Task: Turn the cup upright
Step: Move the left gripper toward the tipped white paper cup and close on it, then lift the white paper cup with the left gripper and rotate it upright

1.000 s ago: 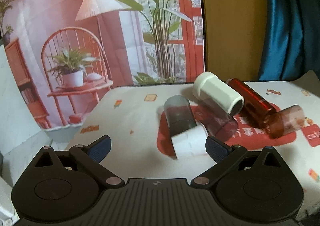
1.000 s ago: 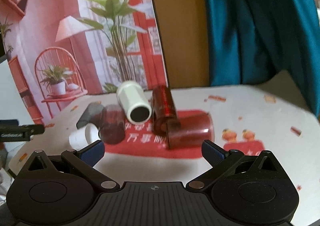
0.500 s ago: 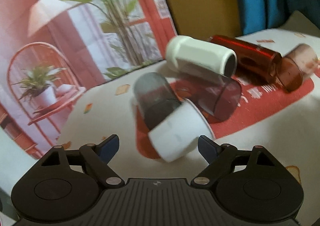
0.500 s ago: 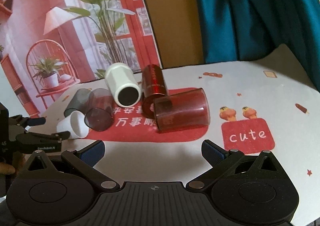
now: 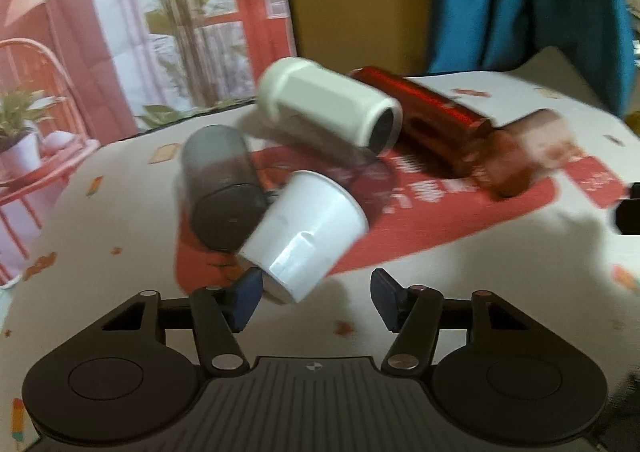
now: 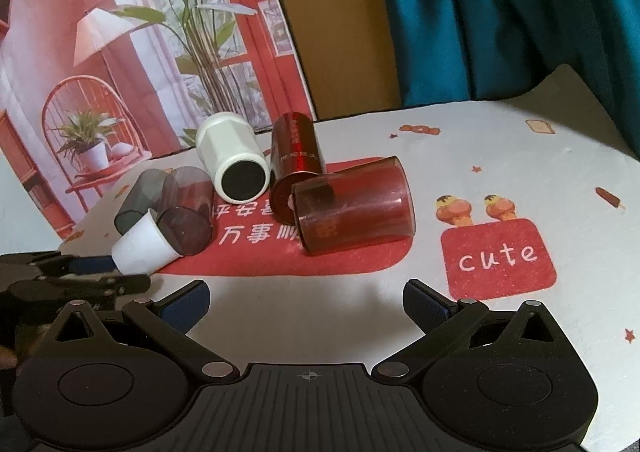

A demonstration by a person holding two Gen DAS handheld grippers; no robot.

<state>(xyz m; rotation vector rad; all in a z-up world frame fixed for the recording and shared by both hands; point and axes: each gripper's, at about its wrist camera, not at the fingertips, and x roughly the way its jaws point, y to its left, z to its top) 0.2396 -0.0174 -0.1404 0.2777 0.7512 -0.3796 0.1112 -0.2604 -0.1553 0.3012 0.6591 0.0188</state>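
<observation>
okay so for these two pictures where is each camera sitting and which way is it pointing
Left wrist: sits on the left claw, close and low, facing the small white cup lying on its side; both open fingers show.
Right wrist: sits on the right claw, farther back, facing the cluster of tipped cups; its open fingers show, and the left claw enters at left.
Shared: the small white cup and white tumbler.

Our left wrist camera sits low and close, facing the white paper cup (image 5: 306, 240) at 12 o'clock, with the poster backdrop (image 5: 120, 32) toward 10 o'clock. Our right wrist camera looks from farther back and higher over the tabletop (image 6: 500, 156), cups at 11 o'clock, curtain (image 6: 500, 12) at 1 o'clock. Both views share the cluster of cups; the right one also catches the left gripper (image 6: 116, 276) at 9 o'clock.
</observation>
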